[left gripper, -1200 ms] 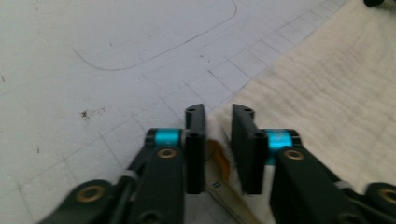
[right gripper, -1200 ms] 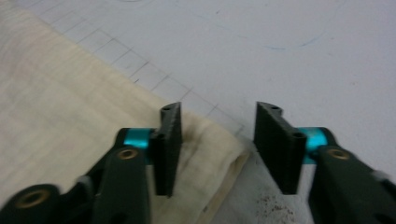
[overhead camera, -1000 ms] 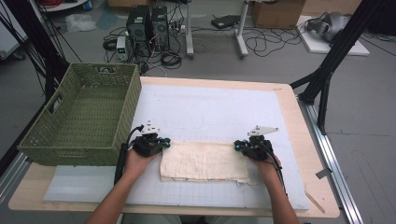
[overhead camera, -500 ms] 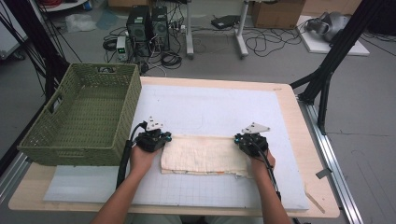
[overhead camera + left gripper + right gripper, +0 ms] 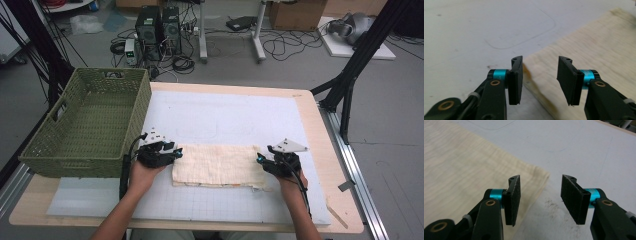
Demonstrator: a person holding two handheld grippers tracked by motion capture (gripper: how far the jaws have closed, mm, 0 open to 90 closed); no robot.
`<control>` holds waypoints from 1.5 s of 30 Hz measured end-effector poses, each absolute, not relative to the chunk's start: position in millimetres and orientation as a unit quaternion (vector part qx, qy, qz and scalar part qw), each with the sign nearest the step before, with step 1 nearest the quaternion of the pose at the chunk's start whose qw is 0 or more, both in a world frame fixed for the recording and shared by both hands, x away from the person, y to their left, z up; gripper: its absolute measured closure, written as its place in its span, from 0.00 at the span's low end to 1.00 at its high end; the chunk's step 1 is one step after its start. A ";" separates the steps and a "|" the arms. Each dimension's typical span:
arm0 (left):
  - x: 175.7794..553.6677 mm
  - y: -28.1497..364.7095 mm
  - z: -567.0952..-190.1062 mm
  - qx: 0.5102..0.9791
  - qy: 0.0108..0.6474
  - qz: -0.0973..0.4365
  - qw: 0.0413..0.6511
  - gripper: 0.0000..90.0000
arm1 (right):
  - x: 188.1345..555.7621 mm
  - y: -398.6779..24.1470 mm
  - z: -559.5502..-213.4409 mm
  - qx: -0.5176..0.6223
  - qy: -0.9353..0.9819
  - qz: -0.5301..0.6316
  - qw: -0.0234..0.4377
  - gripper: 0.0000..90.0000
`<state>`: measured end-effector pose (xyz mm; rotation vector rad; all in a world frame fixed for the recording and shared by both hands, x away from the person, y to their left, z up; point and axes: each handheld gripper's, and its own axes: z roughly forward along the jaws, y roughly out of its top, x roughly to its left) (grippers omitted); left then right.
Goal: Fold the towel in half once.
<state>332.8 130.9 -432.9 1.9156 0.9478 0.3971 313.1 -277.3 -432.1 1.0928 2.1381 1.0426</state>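
A light wooden table (image 5: 320, 125) carries a white gridded mat (image 5: 235, 115) that covers most of its top. On the table's left side stands a green woven basket (image 5: 87, 125), rectangular, with a handle slot in its near-left wall; its right wall overlaps the mat's left edge.

Near the middle of the mat, toward the near edge, lies a folded cream cloth (image 5: 217, 165), a flat oblong running left to right. Its near edge shows a thin darker hem.

The left gripper (image 5: 172, 155) sits at the cloth's left end, just right of the basket's near corner, held by the person's left hand (image 5: 142, 175). In the left gripper view its jaws stand apart over the cloth's far-left corner (image 5: 541, 75), having just been opening; the corner lies below and between them, and neither pad presses on it.

The right gripper (image 5: 261, 161) sits at the cloth's right end, held by the right hand (image 5: 292, 185). In the right gripper view its jaws are likewise parted, having just been opening, astride the cloth's far-right corner (image 5: 534, 177): one pad over the fabric, the other over bare mat, with no fabric pinched.

A black cable trails back from each gripper along the forearm.
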 end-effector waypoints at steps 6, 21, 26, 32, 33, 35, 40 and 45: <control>318.8 123.3 -445.0 0.807 0.369 0.139 0.439 0.73 | 294.4 -273.0 -442.7 0.385 0.810 0.374 0.237 0.53; 298.1 134.0 -448.4 0.809 0.369 0.158 0.430 0.60 | 266.5 -288.4 -446.4 0.376 0.824 0.384 0.182 0.41; 304.8 144.6 -443.7 0.765 0.371 0.151 0.505 0.48 | 267.0 -293.9 -434.6 0.386 0.794 0.423 0.206 0.32; 312.6 147.6 -433.4 0.736 0.349 0.149 0.561 0.45 | 267.0 -302.8 -427.5 0.405 0.771 0.430 0.236 0.23; 313.6 147.9 -431.0 0.729 0.344 0.158 0.571 0.45 | 266.5 -305.0 -426.5 0.409 0.768 0.430 0.240 0.22; 314.9 148.3 -427.5 0.712 0.340 0.183 0.586 0.45 | 265.8 -309.3 -424.4 0.417 0.760 0.430 0.251 0.19; 316.2 144.5 -425.7 0.717 0.350 0.188 0.573 0.39 | 263.0 -317.4 -419.8 0.425 0.748 0.433 0.269 0.13; 313.0 141.7 -427.6 0.717 0.363 0.178 0.567 0.19 | 264.2 -321.3 -419.1 0.428 0.747 0.428 0.274 0.11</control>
